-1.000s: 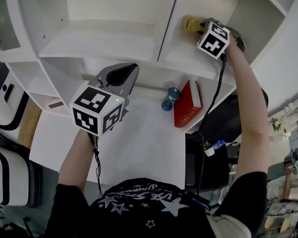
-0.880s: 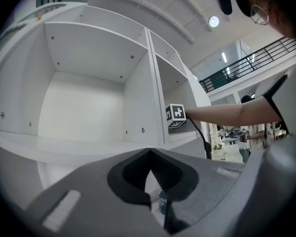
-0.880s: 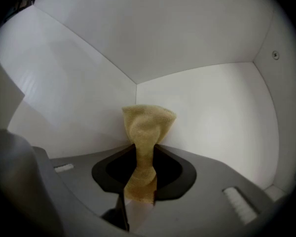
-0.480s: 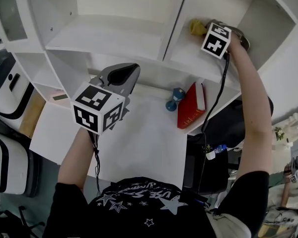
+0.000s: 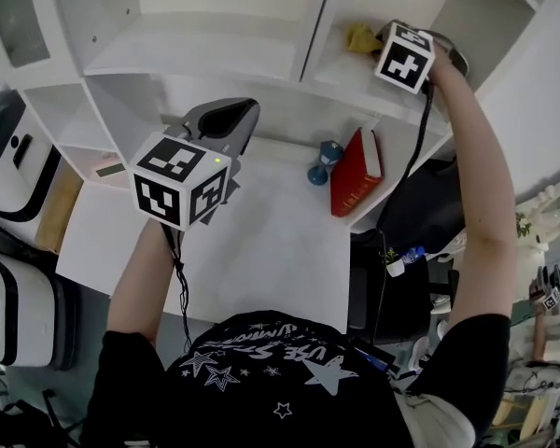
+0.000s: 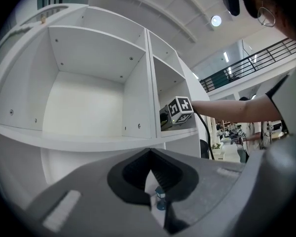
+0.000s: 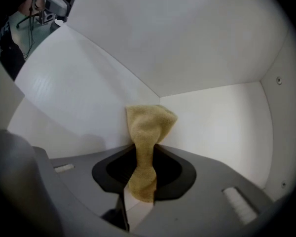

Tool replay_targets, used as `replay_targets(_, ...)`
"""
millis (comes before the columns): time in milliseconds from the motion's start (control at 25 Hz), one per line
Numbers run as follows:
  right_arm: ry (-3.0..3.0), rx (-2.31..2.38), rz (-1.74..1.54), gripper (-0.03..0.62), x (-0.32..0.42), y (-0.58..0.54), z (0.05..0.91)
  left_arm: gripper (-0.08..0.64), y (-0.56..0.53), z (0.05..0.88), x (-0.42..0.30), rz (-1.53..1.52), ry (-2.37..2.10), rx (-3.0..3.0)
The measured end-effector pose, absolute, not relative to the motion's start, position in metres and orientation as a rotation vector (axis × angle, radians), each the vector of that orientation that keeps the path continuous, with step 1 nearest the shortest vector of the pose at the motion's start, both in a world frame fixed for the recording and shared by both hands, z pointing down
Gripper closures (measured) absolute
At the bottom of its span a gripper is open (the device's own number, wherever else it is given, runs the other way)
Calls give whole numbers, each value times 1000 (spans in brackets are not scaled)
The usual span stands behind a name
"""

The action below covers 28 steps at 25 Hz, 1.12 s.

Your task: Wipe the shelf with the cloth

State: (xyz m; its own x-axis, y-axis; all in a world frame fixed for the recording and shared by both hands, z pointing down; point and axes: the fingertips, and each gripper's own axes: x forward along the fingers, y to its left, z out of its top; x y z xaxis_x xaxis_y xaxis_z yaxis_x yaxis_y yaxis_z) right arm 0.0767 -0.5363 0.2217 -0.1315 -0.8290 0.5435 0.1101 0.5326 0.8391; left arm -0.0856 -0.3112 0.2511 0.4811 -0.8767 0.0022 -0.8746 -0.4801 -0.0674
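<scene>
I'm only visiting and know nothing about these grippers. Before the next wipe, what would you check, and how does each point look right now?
1. Cloth gripped: the right gripper is shut on the cloth. Ok.
2. Cloth inside the shelf: it is in the upper right compartment. Ok.
3. Cloth pressed against a shelf surface: cannot tell.
4. Left gripper out of the way: shut on nothing, held lower down in front of the shelf. Ok.
5. Red book and blue dumbbell away from the wipe: both sit on a lower level. Ok.
</scene>
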Motion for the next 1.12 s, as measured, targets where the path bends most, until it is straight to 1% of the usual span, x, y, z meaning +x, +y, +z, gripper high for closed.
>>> replay_targets(560,-1513,627,-903,468,73,-446,224,557,-282,249,-82,-31,1464,-2716)
replay_targets(1120,-1499,680,-897,468,82,-398,224,557,-276,254,-77,-18,1345,-2786)
